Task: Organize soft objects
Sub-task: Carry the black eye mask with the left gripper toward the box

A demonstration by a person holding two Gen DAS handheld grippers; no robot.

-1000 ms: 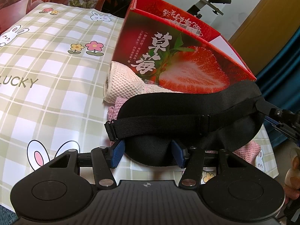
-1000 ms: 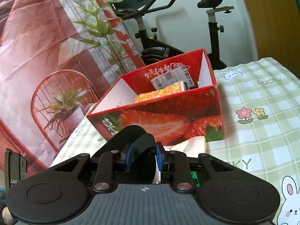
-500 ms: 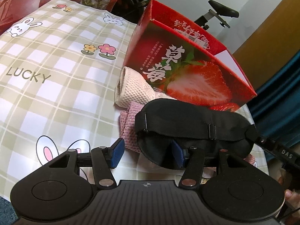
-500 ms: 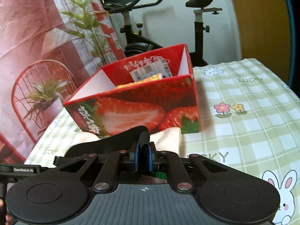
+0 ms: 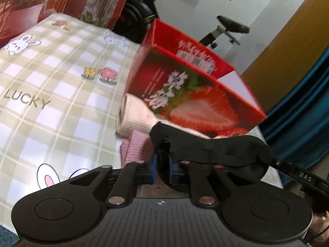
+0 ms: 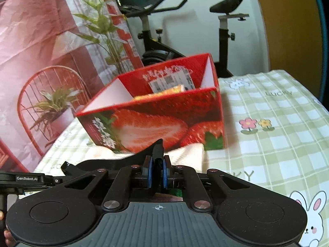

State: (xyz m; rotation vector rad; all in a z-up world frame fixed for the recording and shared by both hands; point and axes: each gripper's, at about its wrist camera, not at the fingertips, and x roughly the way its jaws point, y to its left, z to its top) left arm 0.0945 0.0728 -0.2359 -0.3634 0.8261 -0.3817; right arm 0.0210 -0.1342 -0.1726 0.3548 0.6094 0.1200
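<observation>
A black eye mask (image 5: 216, 150) hangs stretched between both grippers, just in front of the red strawberry box (image 5: 195, 94). My left gripper (image 5: 163, 169) is shut on the mask's left end. In the right wrist view, my right gripper (image 6: 157, 173) is shut on the other end of the eye mask (image 6: 127, 160). Under the mask lie a rolled cream towel (image 5: 135, 117) and a pink cloth (image 5: 137, 146), against the box's front. The open box (image 6: 164, 111) holds a yellow packet (image 6: 162, 93).
A green checked tablecloth (image 5: 51, 103) with rabbits and flowers covers the table. Its far edge is behind the box. An exercise bike (image 6: 222, 30) stands beyond it, with a printed red backdrop (image 6: 41, 41) to the left. A blue curtain (image 5: 304, 113) hangs past the table's right side.
My left gripper's jaws have closed on the eye mask's left end. The right gripper tightened on its end earlier. The mask has bunched up and risen off the cloths.
</observation>
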